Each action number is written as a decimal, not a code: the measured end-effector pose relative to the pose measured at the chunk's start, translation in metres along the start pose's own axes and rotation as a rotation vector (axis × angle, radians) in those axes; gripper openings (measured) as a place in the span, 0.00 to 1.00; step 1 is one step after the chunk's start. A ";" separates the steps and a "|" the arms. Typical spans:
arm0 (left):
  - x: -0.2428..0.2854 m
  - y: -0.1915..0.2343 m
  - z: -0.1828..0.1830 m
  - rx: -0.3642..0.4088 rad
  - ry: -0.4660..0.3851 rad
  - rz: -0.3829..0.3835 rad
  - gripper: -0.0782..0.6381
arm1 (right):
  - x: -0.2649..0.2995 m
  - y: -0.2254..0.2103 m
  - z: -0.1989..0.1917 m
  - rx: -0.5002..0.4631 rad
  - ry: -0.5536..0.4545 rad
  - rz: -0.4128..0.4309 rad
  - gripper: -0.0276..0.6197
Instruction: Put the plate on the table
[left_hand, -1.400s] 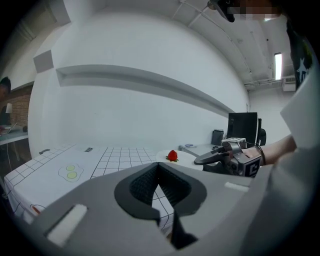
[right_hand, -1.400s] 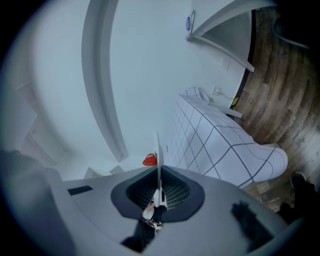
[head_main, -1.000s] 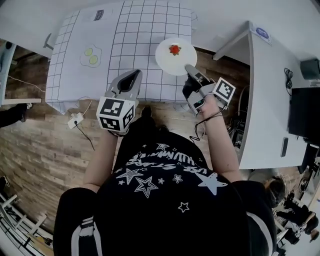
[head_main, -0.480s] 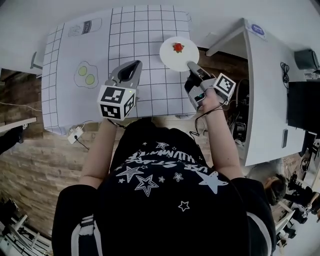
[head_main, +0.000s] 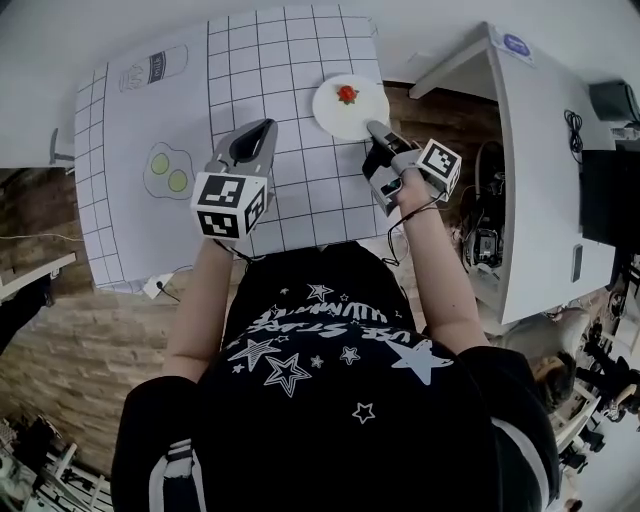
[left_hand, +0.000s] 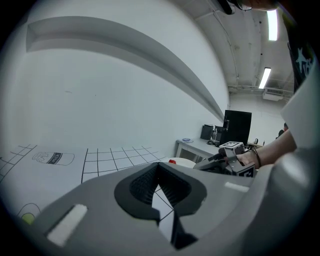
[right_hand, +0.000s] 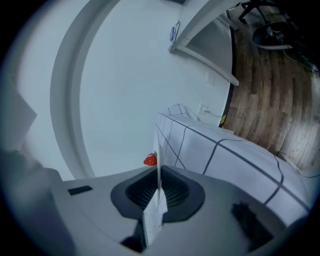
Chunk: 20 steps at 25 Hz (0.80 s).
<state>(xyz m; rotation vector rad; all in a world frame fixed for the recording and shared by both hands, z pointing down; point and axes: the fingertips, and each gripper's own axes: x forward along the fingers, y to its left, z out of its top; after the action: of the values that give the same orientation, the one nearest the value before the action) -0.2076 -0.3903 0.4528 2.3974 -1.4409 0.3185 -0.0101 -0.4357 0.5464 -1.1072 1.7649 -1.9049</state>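
on the left of the head view, a fried egg drawing (head_main: 165, 170) marks the gridded table (head_main: 290, 60). the left gripper (head_main: 262, 128) hovers mid-frame over the grid, jaws pressed together on nothing. right of it, the plate (head_main: 345, 112) with a strawberry (head_main: 347, 94) sits over the table's upper right corner; i cannot tell if it touches down. the right gripper (head_main: 372, 127) pinches its near rim.

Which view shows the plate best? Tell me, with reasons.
Head view: the whole plate shows from above, rim gripped by the right tongs. The right gripper view shows it edge-on; the left gripper view, only a sliver.
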 end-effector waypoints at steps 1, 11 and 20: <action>0.003 0.001 -0.002 -0.007 0.005 -0.004 0.12 | 0.004 -0.002 0.001 0.004 0.000 -0.008 0.08; 0.023 0.006 -0.017 -0.022 0.061 -0.039 0.12 | 0.031 -0.008 0.006 0.007 -0.007 -0.053 0.08; 0.012 0.011 -0.027 -0.039 0.086 -0.026 0.12 | 0.040 -0.012 0.014 -0.032 -0.021 -0.099 0.08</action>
<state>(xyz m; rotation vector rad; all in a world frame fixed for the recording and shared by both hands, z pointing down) -0.2122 -0.3941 0.4837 2.3395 -1.3652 0.3791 -0.0226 -0.4708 0.5698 -1.2428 1.7657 -1.9201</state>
